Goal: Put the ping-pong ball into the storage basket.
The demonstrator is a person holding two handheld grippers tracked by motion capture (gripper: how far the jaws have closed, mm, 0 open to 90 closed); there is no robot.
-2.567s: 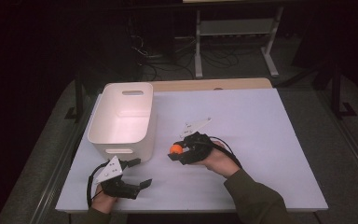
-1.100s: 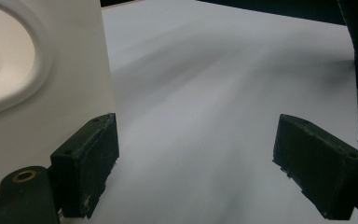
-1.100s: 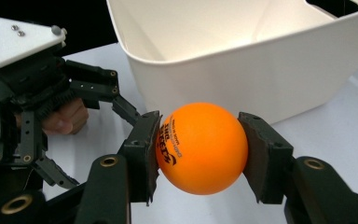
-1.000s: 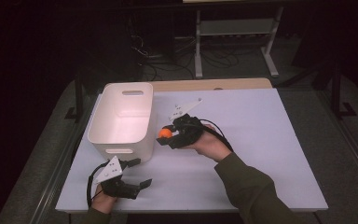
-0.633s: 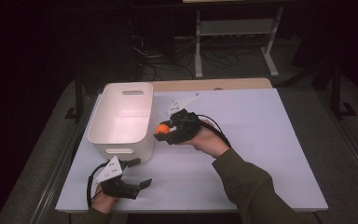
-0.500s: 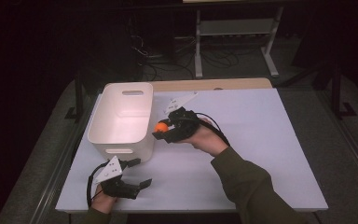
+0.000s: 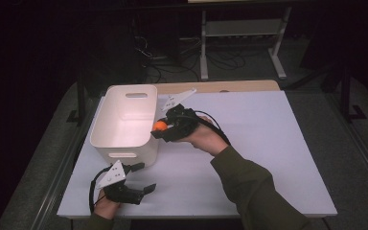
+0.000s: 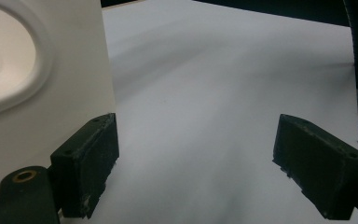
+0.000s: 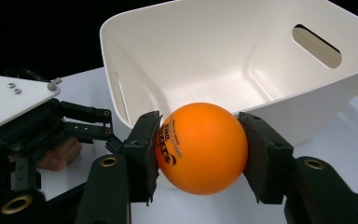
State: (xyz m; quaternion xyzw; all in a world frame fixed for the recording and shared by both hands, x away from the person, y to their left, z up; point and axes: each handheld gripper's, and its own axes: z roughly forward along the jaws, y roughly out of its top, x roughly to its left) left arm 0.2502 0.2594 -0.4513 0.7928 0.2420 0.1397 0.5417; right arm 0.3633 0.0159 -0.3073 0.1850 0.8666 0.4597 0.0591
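Nearest the person, at about 7 o'clock on the white surface (image 7: 268, 158), the left gripper (image 7: 135, 181) rests with its jaws spread wide and nothing between them; in the left gripper view one jaw sits just beside the near wall of the white bin (image 8: 42, 93).

Further in, near the middle of the surface, the right gripper (image 7: 162, 130) is clamped on an orange ball (image 7: 160, 126). In the right gripper view both pads press the sides of the ball (image 9: 200, 147), which is lifted off the surface and held just outside the bin's rim (image 9: 307, 88), at the bin's 3 o'clock side in the high view.

Beyond it, the bin (image 7: 124, 139) stands upright at about 10 o'clock, and as far as its floor shows, it is empty.

Judging by this, the pick-up is done and the carry is nearly over. What seems left is to bring the ball over the rim, open the jaws and let it drop inside.
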